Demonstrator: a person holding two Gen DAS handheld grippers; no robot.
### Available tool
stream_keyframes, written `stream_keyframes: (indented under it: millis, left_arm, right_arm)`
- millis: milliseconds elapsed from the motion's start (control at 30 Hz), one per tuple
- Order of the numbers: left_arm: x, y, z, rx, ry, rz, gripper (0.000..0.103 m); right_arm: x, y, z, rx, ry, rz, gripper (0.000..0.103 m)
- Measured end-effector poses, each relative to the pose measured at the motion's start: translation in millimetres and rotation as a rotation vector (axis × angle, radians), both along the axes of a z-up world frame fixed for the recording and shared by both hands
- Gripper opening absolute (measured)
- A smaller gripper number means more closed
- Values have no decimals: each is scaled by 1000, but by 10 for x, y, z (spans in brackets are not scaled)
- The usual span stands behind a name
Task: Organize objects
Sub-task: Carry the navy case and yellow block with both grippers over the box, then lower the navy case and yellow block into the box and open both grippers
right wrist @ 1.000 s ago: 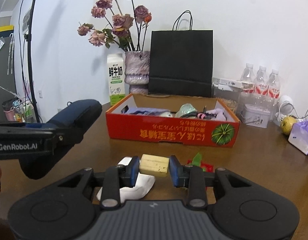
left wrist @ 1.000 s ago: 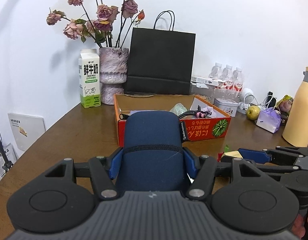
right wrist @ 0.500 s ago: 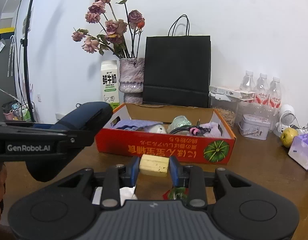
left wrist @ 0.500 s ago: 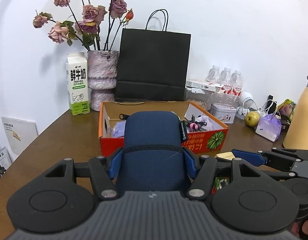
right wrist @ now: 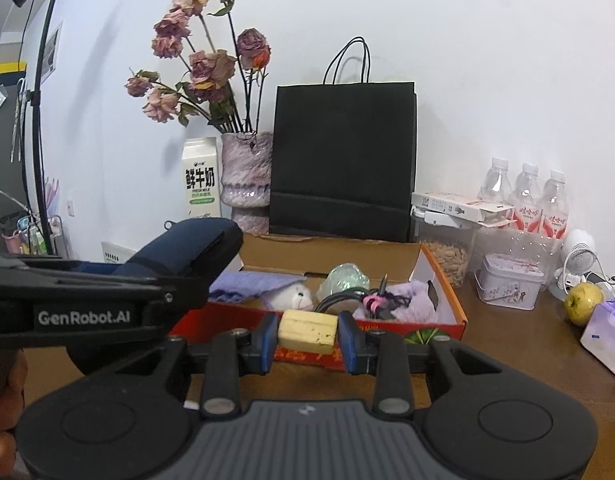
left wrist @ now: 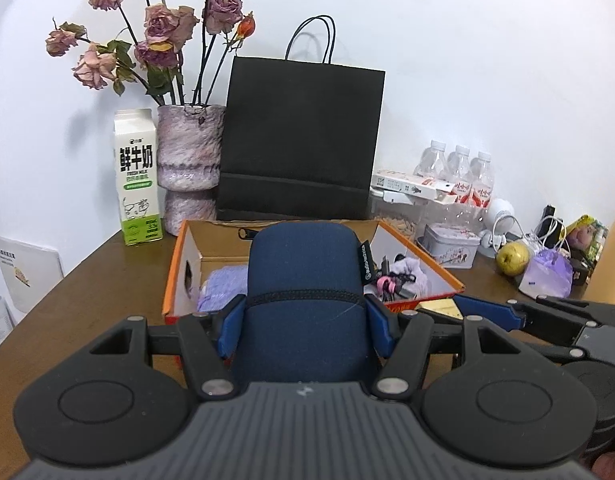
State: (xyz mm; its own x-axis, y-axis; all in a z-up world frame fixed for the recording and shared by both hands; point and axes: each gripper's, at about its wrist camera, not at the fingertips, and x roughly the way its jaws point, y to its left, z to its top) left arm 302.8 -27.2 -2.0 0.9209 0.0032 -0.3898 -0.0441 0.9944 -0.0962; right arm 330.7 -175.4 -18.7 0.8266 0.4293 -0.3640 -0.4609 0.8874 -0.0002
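Backdrop: white wall is standing behind a brown wooden bench point(right wrist: 519, 344), with a black paper bag point(left wrist: 301, 144), a vase of dried roses point(left wrist: 187, 160) and a milk carton point(left wrist: 137, 178) lined up along it.

Box: an open orange cardboard box point(right wrist: 443, 280) is sitting in front of the bag, holding a purple cloth point(right wrist: 251, 284), a coiled cable with a pink tie point(right wrist: 373, 300) and a few other small things you can only half see.

Left gripper point(left wrist: 305, 316): you are holding it with its jaws closed on a navy blue zip case point(left wrist: 305, 280); the blue pads are pressing both sides of the case, which is lifted above the near left part of the box.

Right gripper point(right wrist: 307, 332): you are holding it with its jaws gripping a pale yellow block point(right wrist: 307, 330), possibly a sponge or an eraser, the view being too coarse to say; it is hanging just in front of the box's near wall, above the bench.

Between the two: the case is showing at the left of the right wrist view, just beside the block and a little higher.

Right side of the bench: three water bottles point(right wrist: 527, 196), a small tin point(right wrist: 509, 284), a green apple point(right wrist: 585, 298) and a purple bag point(left wrist: 547, 274) are sitting well apart from the box.
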Motion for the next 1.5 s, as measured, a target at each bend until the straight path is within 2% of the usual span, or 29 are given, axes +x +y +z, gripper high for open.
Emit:
stream_keyframes:
  millis: [433,967,1500]
  left_arm:
    - [566,41,-3,-28,10,2,62]
    - [1206,166,-18,-5,-1,15,62]
    - [1554,302,-95,-14,22,35,62]
  right_arm:
    - [564,-29,12,31,0,-7,31]
    - [1200,145,-88,12,6,2,31]
    - [1646,266,-238,-4,16,-6,31]
